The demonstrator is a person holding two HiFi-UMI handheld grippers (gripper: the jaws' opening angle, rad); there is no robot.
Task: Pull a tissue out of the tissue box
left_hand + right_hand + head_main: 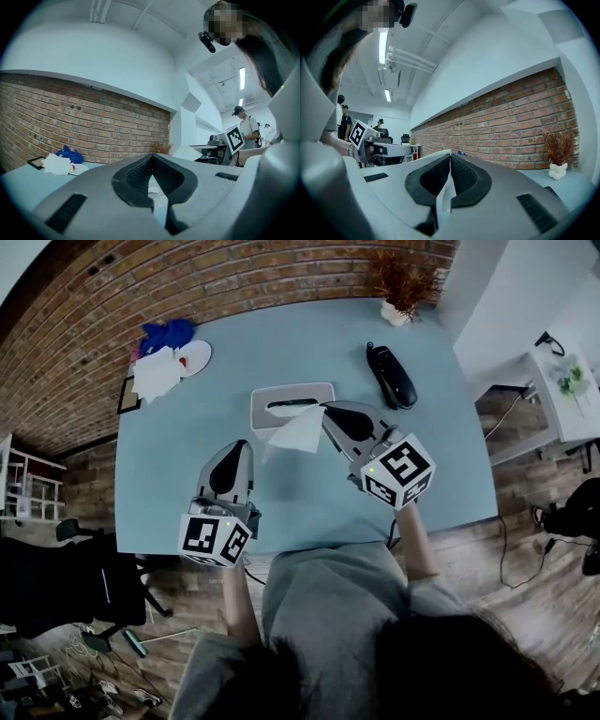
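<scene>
- Presently, the right gripper (pixel 450 157) has its jaws clamped on a thin edge of the tissue (pixel 298 433). The sheet fans out at 6 o'clock of the box (pixel 292 405), with its top corner up at the slot.
- No view shows whether the tissue's tail is clear of the slot.
- The left gripper (pixel 151 157) has its jaws together on nothing. It sits at 7 o'clock of the box, apart from it.
- Risk 1: the box is unrestrained. If the tail catches in the slot, a pull would likely drag or tip the box across the table (pixel 441 465) instead of freeing the sheet.
- Risk 2: the hold is narrow and on the sheet's margin. A sharp or sideways tug could tear the corner off or let it slip from the pads.
- Risk 3: a following sheet may come out with this one if the two are interleaved. This cannot be confirmed from here.
- Risk 4: a sweep toward 2 o'clock would bring the right gripper near the black device (pixel 391 375).
- Containers: the box slot shows dark, and its remaining stock is hidden.
- The vase (pixel 395 313) at 1 o'clock holds dried sprigs (pixel 405 277).
- A plate (pixel 195 357) at 10 o'clock carries a small red item beside loose white sheets (pixel 156 373).
</scene>
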